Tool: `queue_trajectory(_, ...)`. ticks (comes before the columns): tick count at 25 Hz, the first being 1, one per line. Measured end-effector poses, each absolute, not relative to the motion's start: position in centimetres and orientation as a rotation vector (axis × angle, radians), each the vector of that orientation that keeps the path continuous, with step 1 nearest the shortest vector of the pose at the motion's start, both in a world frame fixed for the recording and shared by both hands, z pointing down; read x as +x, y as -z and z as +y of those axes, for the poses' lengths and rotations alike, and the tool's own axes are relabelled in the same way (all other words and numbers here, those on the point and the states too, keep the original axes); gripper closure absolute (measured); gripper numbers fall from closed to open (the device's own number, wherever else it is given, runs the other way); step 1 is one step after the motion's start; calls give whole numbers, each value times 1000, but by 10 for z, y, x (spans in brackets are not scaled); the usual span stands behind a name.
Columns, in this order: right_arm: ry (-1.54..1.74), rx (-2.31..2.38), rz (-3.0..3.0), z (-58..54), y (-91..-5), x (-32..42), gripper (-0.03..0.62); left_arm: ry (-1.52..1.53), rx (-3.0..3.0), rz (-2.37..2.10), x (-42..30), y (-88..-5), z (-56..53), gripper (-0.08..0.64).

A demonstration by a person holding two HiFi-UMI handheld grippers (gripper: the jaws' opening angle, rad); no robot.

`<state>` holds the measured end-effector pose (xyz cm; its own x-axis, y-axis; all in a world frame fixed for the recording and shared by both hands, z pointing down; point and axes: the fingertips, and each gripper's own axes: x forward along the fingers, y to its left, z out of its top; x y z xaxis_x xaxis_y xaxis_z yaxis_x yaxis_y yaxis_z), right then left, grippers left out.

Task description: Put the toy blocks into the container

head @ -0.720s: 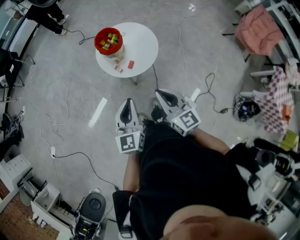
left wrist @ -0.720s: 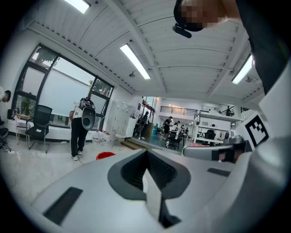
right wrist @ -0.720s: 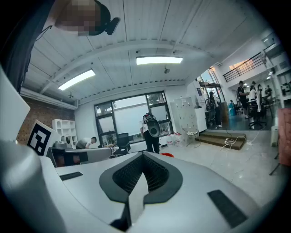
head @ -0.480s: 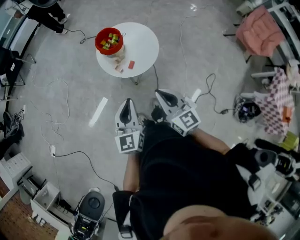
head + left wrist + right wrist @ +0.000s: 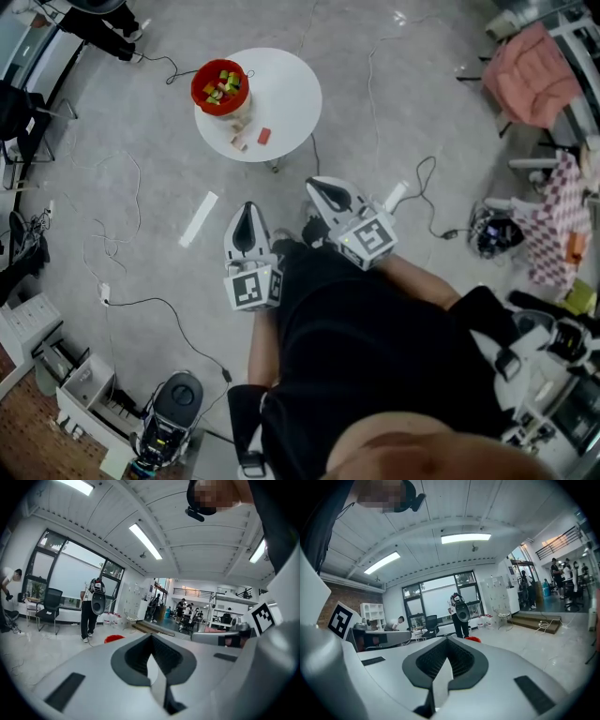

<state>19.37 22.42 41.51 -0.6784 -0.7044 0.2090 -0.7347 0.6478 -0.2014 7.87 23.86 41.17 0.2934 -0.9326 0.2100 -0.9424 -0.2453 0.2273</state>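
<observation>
A red container (image 5: 220, 86) with several coloured blocks in it stands on the left side of a round white table (image 5: 286, 89) at the top of the head view. Loose on the table lie a red block (image 5: 264, 136) and tan blocks (image 5: 237, 141). Both grippers hang close to the person's body, well short of the table. The left gripper (image 5: 246, 210) is shut and empty, and so is the right gripper (image 5: 317, 186). In the left gripper view the jaws (image 5: 151, 638) meet, with the red container (image 5: 114, 639) far beyond. The right gripper view shows closed jaws (image 5: 448, 641) too.
Cables (image 5: 112, 253) trail over the grey floor between me and the table. A white strip (image 5: 198, 218) lies on the floor at the left. A black machine (image 5: 173, 412) stands at the lower left, a pink cloth (image 5: 530, 70) at the upper right. A person (image 5: 90, 609) stands in the room.
The table has slid slightly lower and to the right in the head view. The left gripper sits a little further left; both stay shut and empty.
</observation>
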Motion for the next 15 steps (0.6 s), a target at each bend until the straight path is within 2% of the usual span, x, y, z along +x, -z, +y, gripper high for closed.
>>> queue_trajectory(15,-384,1103,-2734,146,-445,171,595,-100,2193,-1754,52,-435,181,568)
